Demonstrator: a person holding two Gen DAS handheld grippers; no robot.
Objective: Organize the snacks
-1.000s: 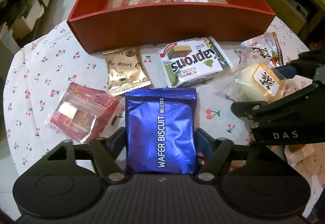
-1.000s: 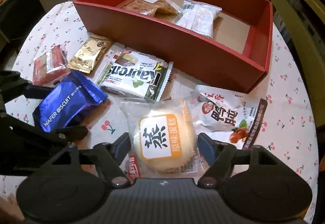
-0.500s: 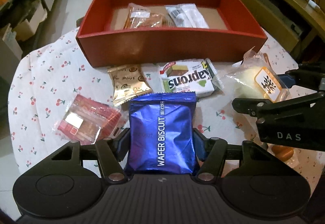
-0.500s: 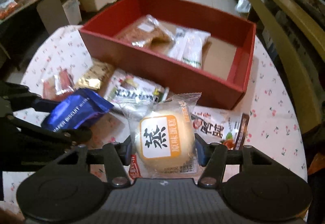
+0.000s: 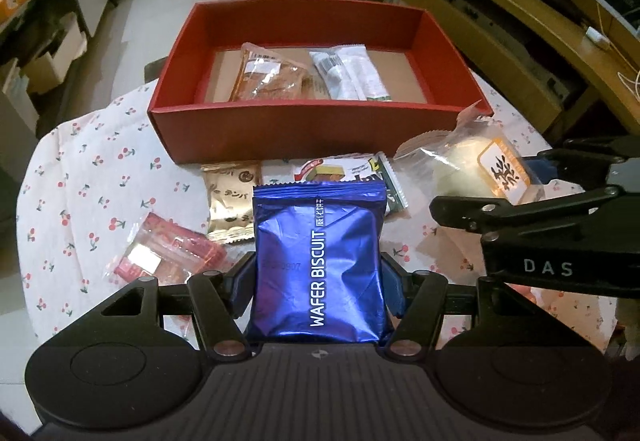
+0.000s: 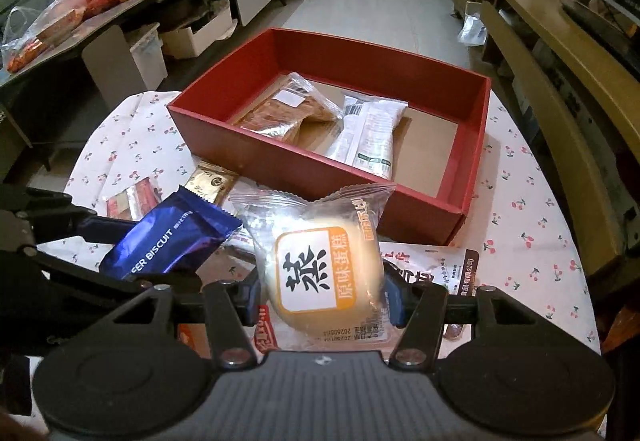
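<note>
Your left gripper (image 5: 318, 277) is clamped on the blue wafer biscuit pack (image 5: 319, 265), long axis pointing ahead toward the red box (image 5: 304, 129); the pack hides its fingertips. Your right gripper (image 6: 322, 291) squeezes the steamed cake bag (image 6: 320, 265), label up, its bottom edge cut off by the body, red box just ahead.

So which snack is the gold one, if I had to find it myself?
Start at the big red cardboard box on the cherry-print tablecloth. Just in front of its near wall, towards the left, lies a small shiny gold foil packet flat on the cloth. It is the only gold wrapper, sitting between a clear red-patterned packet and a white-and-green wafer pack.
</note>
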